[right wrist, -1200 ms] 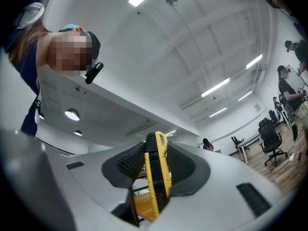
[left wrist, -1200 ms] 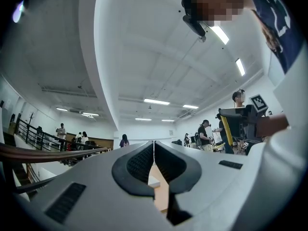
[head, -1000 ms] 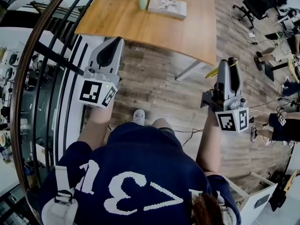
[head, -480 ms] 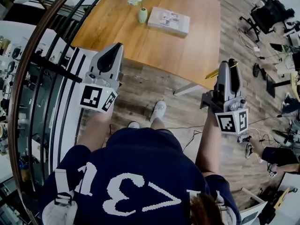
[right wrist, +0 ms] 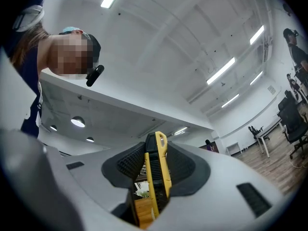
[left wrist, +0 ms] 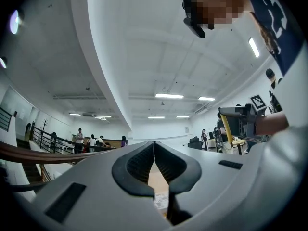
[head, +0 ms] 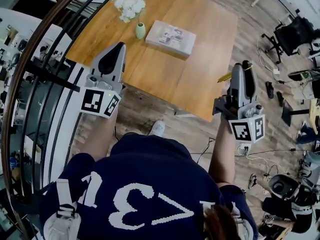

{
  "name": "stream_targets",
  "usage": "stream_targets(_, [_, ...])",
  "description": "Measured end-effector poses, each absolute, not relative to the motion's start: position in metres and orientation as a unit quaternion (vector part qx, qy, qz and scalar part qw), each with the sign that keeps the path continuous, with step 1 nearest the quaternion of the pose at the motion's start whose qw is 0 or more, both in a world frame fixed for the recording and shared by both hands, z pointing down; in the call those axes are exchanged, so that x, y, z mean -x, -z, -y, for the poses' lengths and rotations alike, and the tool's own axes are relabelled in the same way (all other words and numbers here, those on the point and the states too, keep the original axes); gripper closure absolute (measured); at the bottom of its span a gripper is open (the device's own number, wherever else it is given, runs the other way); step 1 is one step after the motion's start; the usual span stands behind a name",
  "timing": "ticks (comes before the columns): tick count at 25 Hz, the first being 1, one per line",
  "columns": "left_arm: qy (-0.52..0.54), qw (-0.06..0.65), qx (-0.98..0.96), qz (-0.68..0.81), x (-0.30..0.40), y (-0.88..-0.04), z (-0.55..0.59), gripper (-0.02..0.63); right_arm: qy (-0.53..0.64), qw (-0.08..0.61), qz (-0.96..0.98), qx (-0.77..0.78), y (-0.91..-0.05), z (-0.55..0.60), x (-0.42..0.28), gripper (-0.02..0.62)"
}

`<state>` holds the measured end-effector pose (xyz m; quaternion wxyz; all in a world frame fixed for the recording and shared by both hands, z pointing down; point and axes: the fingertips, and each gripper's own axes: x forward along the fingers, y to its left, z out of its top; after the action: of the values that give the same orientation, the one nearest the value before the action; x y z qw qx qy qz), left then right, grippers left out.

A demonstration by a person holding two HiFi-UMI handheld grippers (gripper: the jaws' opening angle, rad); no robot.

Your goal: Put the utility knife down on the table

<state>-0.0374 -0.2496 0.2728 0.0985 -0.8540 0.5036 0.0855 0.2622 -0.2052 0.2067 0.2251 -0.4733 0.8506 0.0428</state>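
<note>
My right gripper [head: 245, 67] is shut on a yellow and black utility knife [right wrist: 157, 173], which stands upright between the pads and sticks out past the jaw tips. In the head view the knife's yellow end [head: 225, 77] shows left of that gripper, over the near right edge of the wooden table [head: 150, 71]. My left gripper [head: 119, 48] hovers over the table's near left corner. Its jaws [left wrist: 154, 147] are shut with nothing between them.
On the table lie a grey book [head: 171, 38] and a small green vase [head: 140, 31] with white flowers [head: 129, 5]. A black railing [head: 47, 74] runs along the left. Office chairs [head: 295, 36] and cables [head: 260, 151] crowd the floor on the right.
The person has stepped forward, so the table has slid nearer and now lies under both gripper tips. Both grippers keep their pose, and the knife stays clamped.
</note>
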Motion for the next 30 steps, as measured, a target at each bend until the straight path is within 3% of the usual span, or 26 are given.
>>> stream_targets(22, [-0.076, 0.084, 0.892, -0.438, -0.007, -0.281, 0.351, 0.588, 0.007, 0.199, -0.834, 0.515, -0.235, 0.304, -0.267, 0.436])
stream_targets(30, [-0.063, 0.055, 0.891, -0.446, -0.003, -0.306, 0.364, 0.588, 0.054, 0.157, -0.844, 0.509, -0.271, 0.323, -0.251, 0.436])
